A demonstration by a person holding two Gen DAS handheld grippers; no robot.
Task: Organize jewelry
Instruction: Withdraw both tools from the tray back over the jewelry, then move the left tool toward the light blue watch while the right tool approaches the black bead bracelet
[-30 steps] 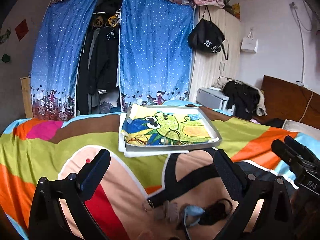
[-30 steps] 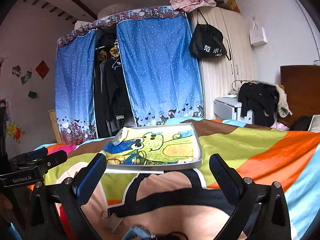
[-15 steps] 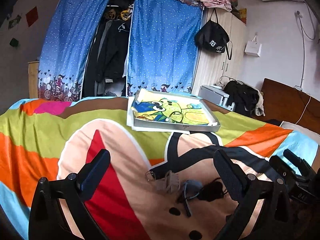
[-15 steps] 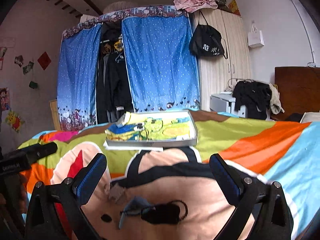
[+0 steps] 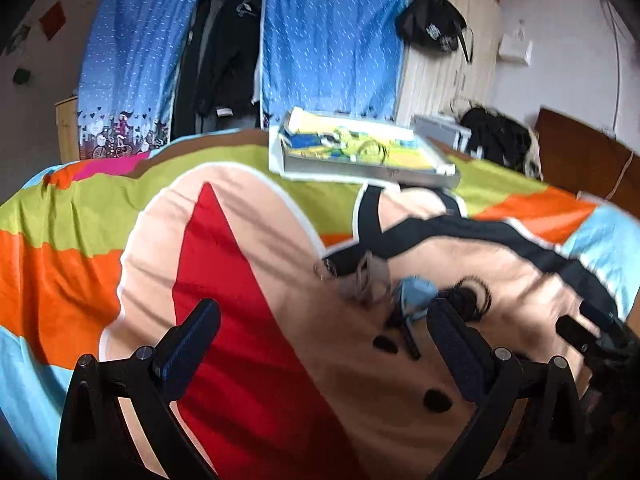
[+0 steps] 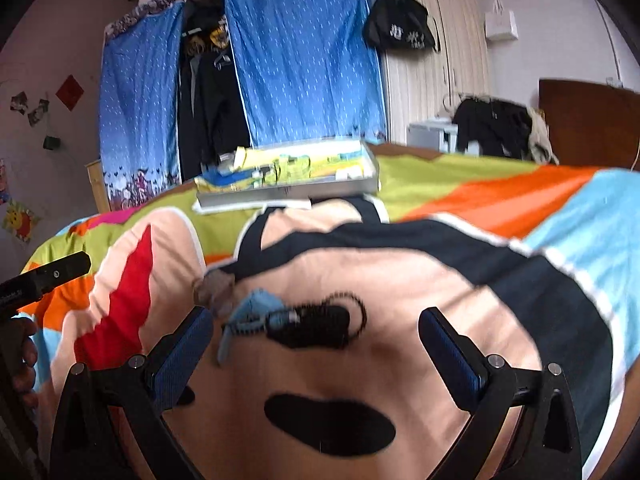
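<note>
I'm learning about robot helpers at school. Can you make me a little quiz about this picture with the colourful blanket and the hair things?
1. True or false: the left gripper is holding something.
2. Which lies between the beige clip and the black scrunchie? A) a blue hair tie B) a spoon C) a red ball
3. Where does the tray sit compared with the hair things on the blanket: nearer the grippers or farther away?

Key
1. False, both it and the right gripper are open and empty.
2. A, the blue hair tie.
3. Farther away, towards the blue curtain.
</note>
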